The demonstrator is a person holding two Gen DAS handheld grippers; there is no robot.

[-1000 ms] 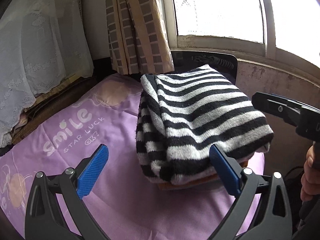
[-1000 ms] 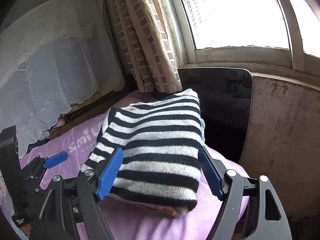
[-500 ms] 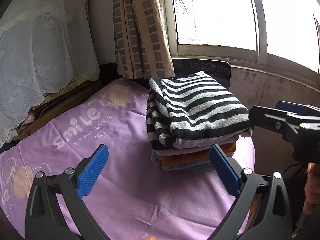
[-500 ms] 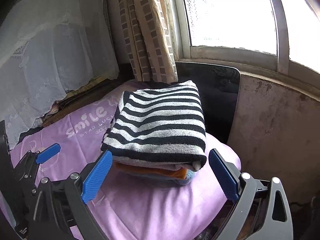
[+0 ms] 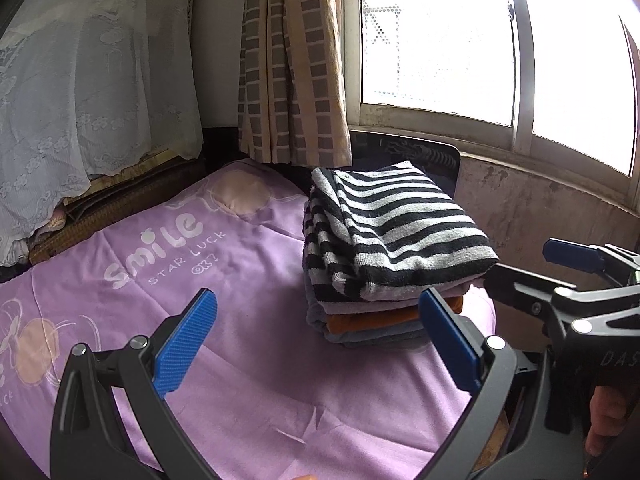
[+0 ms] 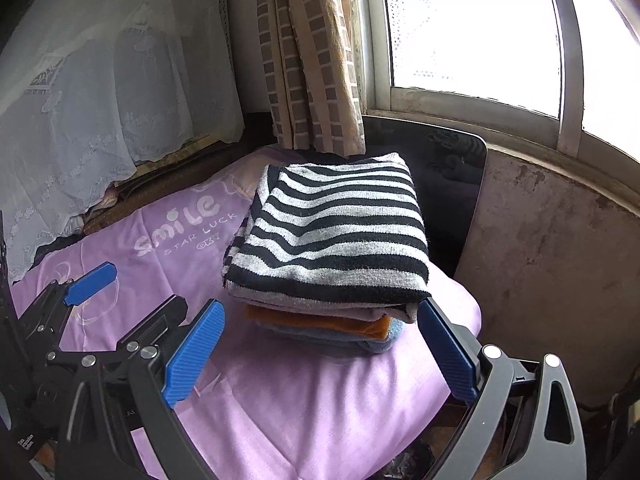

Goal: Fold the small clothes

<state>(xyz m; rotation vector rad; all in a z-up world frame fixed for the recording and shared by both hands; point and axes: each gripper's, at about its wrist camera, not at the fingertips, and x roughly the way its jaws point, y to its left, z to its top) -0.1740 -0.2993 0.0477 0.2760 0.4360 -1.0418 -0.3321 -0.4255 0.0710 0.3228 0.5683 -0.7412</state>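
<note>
A folded black-and-white striped garment [image 5: 394, 236] [image 6: 336, 236] lies on top of a stack of folded clothes, with an orange piece [image 5: 372, 318] [image 6: 320, 322] and grey-blue ones beneath. The stack rests on a purple sheet [image 5: 224, 280] [image 6: 304, 392] printed "smile". My left gripper [image 5: 318, 344] is open and empty, held back from the stack. My right gripper [image 6: 320, 354] is open and empty, just in front of the stack. Each gripper shows at the edge of the other's view.
A checked curtain [image 5: 292, 60] and a window [image 5: 440, 32] stand behind the stack. A dark board [image 6: 452, 184] leans by the stained wall [image 6: 552, 264]. White lace cloth [image 5: 80, 92] hangs at the left. The purple surface drops off at the right edge.
Both grippers have drawn back from the striped garment, which now rests on the stack. Both were open throughout.
</note>
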